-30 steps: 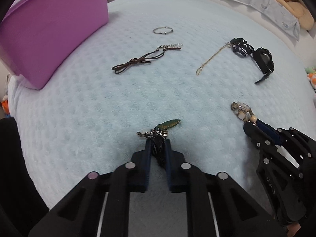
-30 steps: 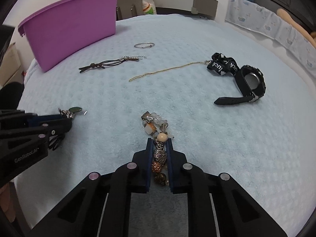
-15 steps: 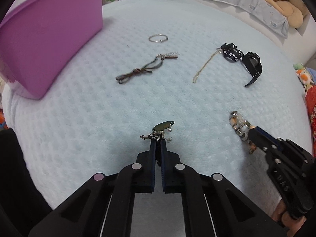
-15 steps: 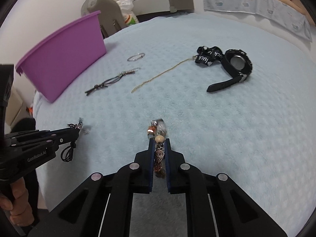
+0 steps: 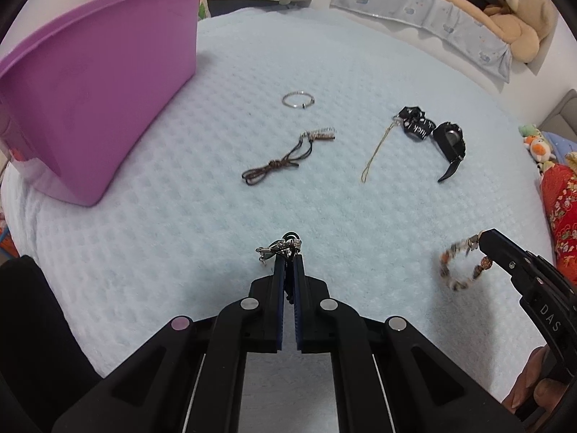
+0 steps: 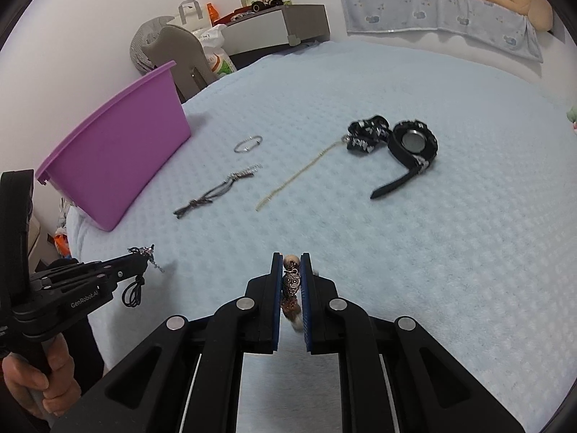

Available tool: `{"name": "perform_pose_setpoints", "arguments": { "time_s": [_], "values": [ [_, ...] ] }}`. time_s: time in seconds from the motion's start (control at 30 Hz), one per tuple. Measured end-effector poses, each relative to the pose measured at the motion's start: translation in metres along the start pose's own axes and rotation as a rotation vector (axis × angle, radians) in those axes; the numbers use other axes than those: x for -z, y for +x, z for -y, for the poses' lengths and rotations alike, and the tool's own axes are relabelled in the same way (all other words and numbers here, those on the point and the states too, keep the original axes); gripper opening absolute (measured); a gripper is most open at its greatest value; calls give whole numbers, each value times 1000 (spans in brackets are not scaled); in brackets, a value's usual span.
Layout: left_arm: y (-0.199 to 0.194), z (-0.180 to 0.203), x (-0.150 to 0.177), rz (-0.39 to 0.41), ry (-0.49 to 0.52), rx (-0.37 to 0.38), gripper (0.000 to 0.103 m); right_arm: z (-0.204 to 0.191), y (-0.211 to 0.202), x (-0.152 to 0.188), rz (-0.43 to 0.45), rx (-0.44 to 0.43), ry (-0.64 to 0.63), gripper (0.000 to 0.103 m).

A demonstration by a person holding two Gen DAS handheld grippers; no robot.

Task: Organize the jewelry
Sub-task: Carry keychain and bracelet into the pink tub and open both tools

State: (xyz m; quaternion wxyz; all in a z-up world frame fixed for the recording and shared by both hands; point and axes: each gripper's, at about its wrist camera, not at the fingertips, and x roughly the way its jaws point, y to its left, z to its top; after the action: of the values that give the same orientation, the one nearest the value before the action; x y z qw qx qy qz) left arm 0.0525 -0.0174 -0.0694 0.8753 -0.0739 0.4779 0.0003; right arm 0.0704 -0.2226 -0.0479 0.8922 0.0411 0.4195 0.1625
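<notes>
While two hand-held grippers hang above a pale blue bedspread (image 5: 360,54), the jewelry lies as follows, nearest first.

Left gripper (image 5: 287,258): jaws pressed together on a black cord necklace (image 6: 133,290) with a small cluster of silver charms at the tips; the cord loop dangles below the fingers, clear of the bedspread.

Right gripper (image 6: 291,263): jaws clamped on a beaded bracelet (image 6: 291,285); a silver owl bead and a cream bead sit between the blue pads, and in the left wrist view the rest of the loop hangs blurred in the air.

Hands: a person's hand (image 6: 39,386) grips the left gripper's handle at the lower left of the right wrist view; fingers of the other hand show at the lower right edge of the left wrist view.

Middle of the bedspread: a brown cord bracelet (image 5: 277,160) with a silver chain end lies flat; a thin gold chain (image 5: 378,148) stretches out to its right.

Farther back: a silver ring bangle (image 5: 297,100) lies beyond the brown cord; a black printed strap (image 5: 416,126) sits at the gold chain's far end, touching a black wristwatch (image 5: 449,144) on its right.

Far left: a purple plastic tub (image 5: 90,90) stands on the bedspread's edge, well apart from both grippers.

Background: a plush bear (image 5: 519,18) rests along the headboard.
</notes>
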Motion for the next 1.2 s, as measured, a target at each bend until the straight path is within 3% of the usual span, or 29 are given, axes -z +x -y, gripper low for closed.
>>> {"name": "perform_pose_setpoints", "arguments": {
  "time_s": [0.33,0.63,0.97,1.2],
  "values": [
    [-37,-15,-24,60,19,60,5,-39,-21,-37,72,-40,-8,10],
    [-87,-50,-84,148,18,114,5,-96,-34,-109,160,-135,-49,10],
    [-127,-136,-158,257,-41,29,5,-194,-30,-198,225,-270,-151,10],
    [-121,-208,-191,255,-91,-94,5,-275,10,-238,186,-360,-231,10]
  ]
}}
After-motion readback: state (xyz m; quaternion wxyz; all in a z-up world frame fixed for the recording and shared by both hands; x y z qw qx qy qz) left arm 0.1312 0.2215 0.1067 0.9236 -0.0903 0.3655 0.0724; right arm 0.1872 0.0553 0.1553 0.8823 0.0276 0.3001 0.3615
